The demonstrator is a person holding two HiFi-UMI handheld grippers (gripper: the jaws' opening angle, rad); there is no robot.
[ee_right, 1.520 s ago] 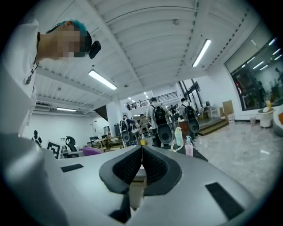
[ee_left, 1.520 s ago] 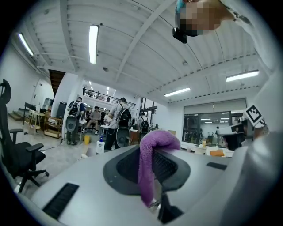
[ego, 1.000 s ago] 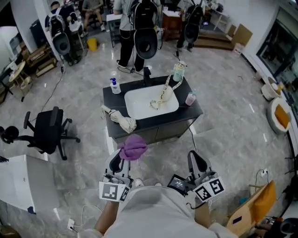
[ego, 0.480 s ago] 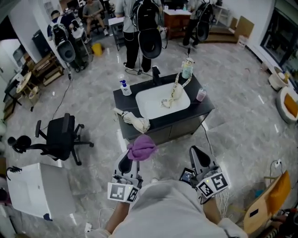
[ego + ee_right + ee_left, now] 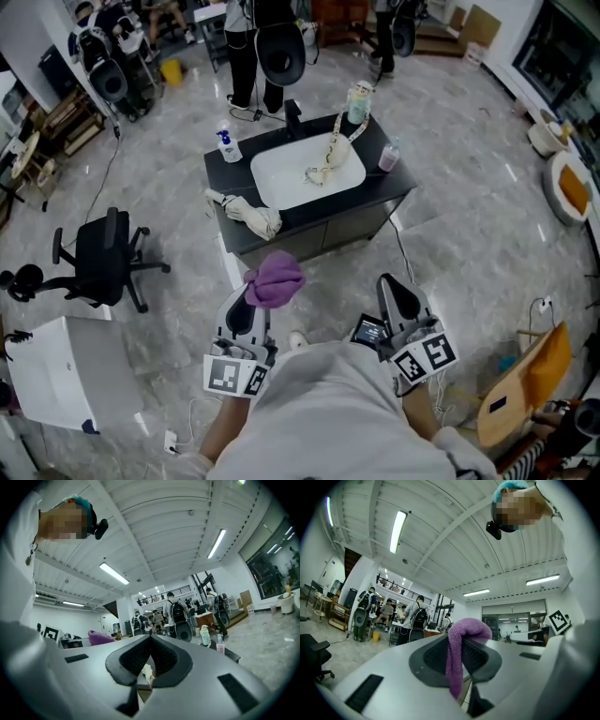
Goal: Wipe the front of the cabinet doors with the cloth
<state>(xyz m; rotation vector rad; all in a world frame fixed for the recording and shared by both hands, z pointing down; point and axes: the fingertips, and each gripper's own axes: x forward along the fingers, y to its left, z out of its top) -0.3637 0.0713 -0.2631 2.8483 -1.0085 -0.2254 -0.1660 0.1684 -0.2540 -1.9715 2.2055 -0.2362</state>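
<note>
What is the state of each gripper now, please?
Left gripper: closed on the purple cloth.
Right gripper: closed, holding nothing.

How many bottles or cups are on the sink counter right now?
3: a pump bottle at the left rear, a tall green bottle at the right rear, and a pink cup on the right edge.

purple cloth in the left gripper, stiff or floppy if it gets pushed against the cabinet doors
Probably floppy: the purple cloth droops in a limp fold where the left gripper pinches it. Likely light, since it sits bunched above the jaws. Pressed on the cabinet doors, it should squash flat rather than push back.
</note>
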